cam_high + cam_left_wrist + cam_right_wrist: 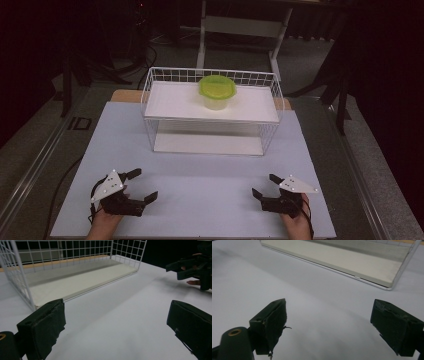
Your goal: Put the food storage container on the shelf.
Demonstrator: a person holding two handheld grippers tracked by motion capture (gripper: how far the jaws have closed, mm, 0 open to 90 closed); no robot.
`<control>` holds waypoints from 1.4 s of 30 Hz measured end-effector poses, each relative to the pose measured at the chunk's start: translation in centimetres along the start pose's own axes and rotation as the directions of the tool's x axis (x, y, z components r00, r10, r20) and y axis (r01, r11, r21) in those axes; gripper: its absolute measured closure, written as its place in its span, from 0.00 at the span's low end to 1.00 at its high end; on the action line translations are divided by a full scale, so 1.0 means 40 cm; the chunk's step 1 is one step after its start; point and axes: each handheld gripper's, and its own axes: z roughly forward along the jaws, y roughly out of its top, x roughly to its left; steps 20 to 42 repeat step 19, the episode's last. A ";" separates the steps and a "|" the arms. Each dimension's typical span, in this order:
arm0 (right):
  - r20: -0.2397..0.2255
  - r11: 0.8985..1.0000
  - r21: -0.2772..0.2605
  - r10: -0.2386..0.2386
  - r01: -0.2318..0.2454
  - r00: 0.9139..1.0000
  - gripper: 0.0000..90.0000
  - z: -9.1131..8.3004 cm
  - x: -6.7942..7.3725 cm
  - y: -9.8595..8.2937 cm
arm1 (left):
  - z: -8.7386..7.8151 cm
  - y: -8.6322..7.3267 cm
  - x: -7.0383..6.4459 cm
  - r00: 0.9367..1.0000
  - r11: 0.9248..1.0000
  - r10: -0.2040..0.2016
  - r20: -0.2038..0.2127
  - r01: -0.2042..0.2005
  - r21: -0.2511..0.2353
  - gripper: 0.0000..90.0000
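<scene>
A clear tub with a lime-green lid (pixel 217 91) stands on the top shelf of a white wire rack (pixel 150 117) at the back of the table. The rack's lower shelf (pixel 82 281) (pixel 342 258) is bare. My left gripper (pixel 144 185) rests low at the front left, open, with nothing between its jaws (pixel 115 322). At the front right my right gripper (pixel 265 186) is also open and holds nothing (pixel 329 322). In the left gripper view the right gripper (pixel 175 267) appears far off at the upper right, with a hand behind it.
A pale grey mat (pixel 200 190) covers the table between the grippers and the rack. A wooden board edge (pixel 125 95) shows behind the rack. Dark floor, cables and table legs (pixel 202 40) lie beyond.
</scene>
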 end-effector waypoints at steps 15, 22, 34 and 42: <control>-0.016 1.000 0.006 -0.006 0.006 1.000 0.15 0.008 0.006 0.000 | -0.009 0.001 0.004 1.000 1.000 -0.013 -0.024 0.013 0.006 0.03; -0.018 1.000 0.009 -0.005 0.005 1.000 0.15 0.007 0.006 0.000 | -0.011 0.003 0.003 1.000 1.000 -0.014 -0.022 0.014 0.001 0.03; -0.018 1.000 0.009 -0.005 0.005 1.000 0.15 0.007 0.006 0.000 | -0.011 0.003 0.003 1.000 1.000 -0.014 -0.022 0.014 0.001 0.03; -0.018 1.000 0.009 -0.005 0.005 1.000 0.15 0.007 0.006 0.000 | -0.011 0.003 0.003 1.000 1.000 -0.014 -0.022 0.014 0.001 0.03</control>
